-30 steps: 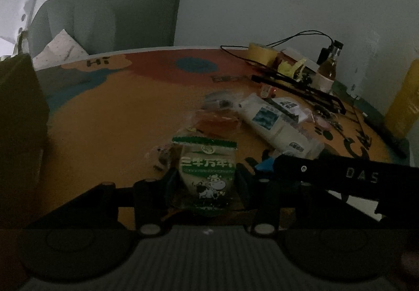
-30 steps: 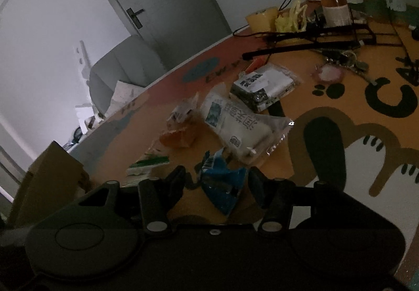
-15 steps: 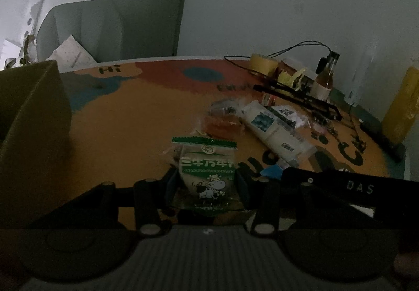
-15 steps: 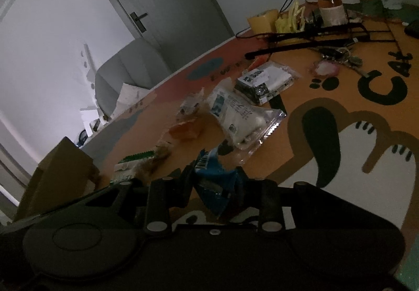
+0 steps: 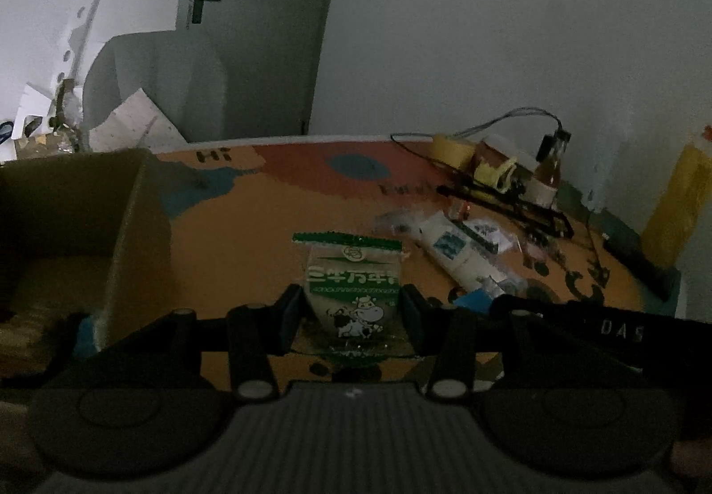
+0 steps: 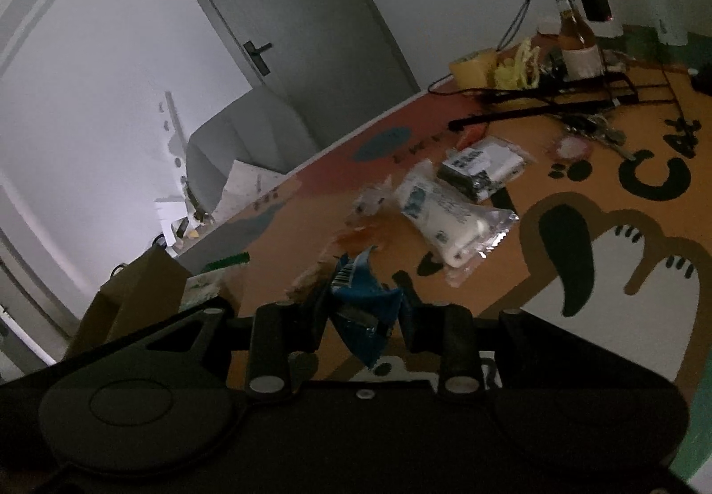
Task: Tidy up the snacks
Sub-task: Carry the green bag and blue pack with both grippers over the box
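You had the left gripper (image 5: 351, 307) clamped on the clear, green-edged sachet printed with a cartoon cow (image 5: 353, 293), which stood upright at lower centre of the left wrist view, clear of the orange cartoon-print mat (image 5: 267, 227). Your right gripper (image 6: 362, 311) had just been closing, and its pads now pinched the crumpled blue foil packet (image 6: 360, 302) at lower centre of its own view.

Both packets looked light, thin and slippery; I would judge the film crushes easily, so a hold across the flat body, below the sealed top edge, was the safer place, as you had it. The blue one was already creased and could slide out of a narrow pinch.

Only the left wrist view showed the open brown cardboard box (image 5: 89, 227) from the inside, at the left edge, which I take as the likely destination. The right wrist view showed it merely as a dark corner at lower left, but gave a far clearer look at the long white pouch (image 6: 438, 213) and the black-and-white packet (image 6: 485, 164) lying on the mat right of centre.
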`<state>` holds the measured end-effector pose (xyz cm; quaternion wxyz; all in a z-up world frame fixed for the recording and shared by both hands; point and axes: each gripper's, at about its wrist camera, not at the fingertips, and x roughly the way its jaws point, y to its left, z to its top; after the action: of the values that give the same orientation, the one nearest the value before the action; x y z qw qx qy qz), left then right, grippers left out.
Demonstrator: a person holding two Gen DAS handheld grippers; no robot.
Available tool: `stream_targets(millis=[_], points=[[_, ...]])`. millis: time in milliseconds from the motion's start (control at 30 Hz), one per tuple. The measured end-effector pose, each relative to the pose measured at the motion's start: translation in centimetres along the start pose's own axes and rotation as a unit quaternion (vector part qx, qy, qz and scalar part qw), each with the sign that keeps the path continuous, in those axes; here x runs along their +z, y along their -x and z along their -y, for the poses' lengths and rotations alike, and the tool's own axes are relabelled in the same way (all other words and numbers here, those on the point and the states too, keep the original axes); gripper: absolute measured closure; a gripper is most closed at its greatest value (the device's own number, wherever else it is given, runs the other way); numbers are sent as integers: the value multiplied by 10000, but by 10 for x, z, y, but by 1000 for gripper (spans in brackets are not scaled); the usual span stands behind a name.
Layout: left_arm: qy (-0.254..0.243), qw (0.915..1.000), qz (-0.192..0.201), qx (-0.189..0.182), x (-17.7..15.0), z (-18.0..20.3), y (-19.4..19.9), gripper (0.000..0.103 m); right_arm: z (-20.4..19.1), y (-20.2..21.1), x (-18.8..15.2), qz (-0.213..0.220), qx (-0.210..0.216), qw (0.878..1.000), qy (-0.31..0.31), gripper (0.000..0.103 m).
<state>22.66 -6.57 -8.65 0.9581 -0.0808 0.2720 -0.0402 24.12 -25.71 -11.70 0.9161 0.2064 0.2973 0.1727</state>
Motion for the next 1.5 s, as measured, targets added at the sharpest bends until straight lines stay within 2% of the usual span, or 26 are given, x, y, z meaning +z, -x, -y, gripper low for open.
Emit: stream_targets(millis=[567,967,1233,1400,1500], points=[[352,9966,708,235,25,-50,63,56,-67,4,8,220,462,9978,429,72],[695,9913,934,615,36,-104,90,56,-111,1,7,174,802,9950,567,72],[947,9884,890,782,30,-133,95,56,-138,-7,2,50,936,9927,756,72],[1071,9888,744,726,25,-146,94,56,-155,-14,-2,-42,1051,9904,895,72],[1148,9877,751,757,23,-152,97,52,-167,-17,-5,-99,1124,9887,983,72]])
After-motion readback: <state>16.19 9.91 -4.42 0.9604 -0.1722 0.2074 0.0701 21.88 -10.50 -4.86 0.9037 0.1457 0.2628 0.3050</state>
